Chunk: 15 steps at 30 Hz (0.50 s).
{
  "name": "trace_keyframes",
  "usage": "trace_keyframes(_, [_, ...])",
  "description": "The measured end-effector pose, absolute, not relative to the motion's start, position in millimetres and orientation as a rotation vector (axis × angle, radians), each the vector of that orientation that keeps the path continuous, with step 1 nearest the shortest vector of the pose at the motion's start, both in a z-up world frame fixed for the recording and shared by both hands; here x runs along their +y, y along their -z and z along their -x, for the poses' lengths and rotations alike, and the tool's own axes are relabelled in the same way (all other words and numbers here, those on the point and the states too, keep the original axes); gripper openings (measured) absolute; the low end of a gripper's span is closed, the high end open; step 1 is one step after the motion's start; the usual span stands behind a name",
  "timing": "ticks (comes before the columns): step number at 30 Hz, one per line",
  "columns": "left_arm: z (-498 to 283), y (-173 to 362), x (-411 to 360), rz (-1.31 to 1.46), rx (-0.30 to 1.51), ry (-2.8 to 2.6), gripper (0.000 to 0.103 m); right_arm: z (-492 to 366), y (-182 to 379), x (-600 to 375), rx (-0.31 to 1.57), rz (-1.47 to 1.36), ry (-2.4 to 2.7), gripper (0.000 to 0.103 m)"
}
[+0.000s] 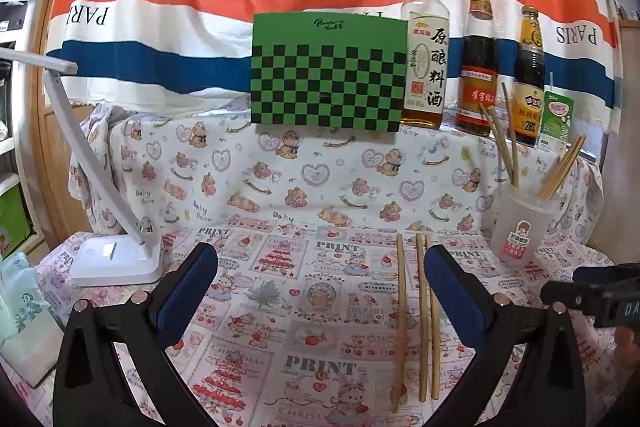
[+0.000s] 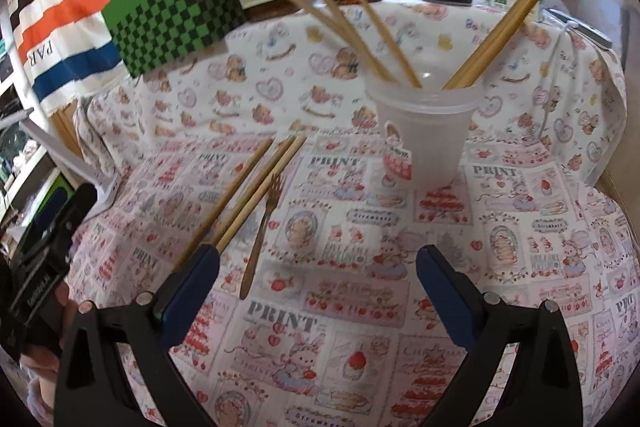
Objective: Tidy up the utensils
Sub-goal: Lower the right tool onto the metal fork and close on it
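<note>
Three wooden chopsticks (image 1: 418,311) lie side by side on the printed tablecloth, just inside the right finger of my open left gripper (image 1: 320,263). A frosted plastic cup (image 1: 520,223) at the right holds several chopsticks leaning outward. In the right wrist view the same cup (image 2: 424,139) stands ahead, the loose chopsticks (image 2: 256,195) lie to its left, and a small thin fork (image 2: 260,227) rests beside them. My right gripper (image 2: 318,263) is open and holds nothing, hovering over the cloth in front of the cup.
A green checkered box (image 1: 326,75) stands at the back, with three sauce bottles (image 1: 478,59) and a green carton (image 1: 556,123) to its right. A white desk lamp (image 1: 116,259) occupies the left. The other gripper's body (image 1: 596,295) shows at the right edge.
</note>
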<state>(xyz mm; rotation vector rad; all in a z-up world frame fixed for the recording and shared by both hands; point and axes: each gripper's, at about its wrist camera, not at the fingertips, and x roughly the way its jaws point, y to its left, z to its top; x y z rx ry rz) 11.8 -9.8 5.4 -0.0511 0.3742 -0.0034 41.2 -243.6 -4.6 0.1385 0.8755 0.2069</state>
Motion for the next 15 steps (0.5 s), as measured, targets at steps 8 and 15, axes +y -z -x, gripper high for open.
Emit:
trace_keyframes(8, [-11.7,-4.8,1.6,0.102,0.370,-0.035,0.102,-40.2,11.1,-224.0,0.924,-0.105,-0.299,0.081])
trace_keyframes(15, [-14.0,-4.1,2.1,0.103,0.373,-0.046,0.102,-40.8,23.2,-199.2,0.974,-0.027,-0.344,0.051])
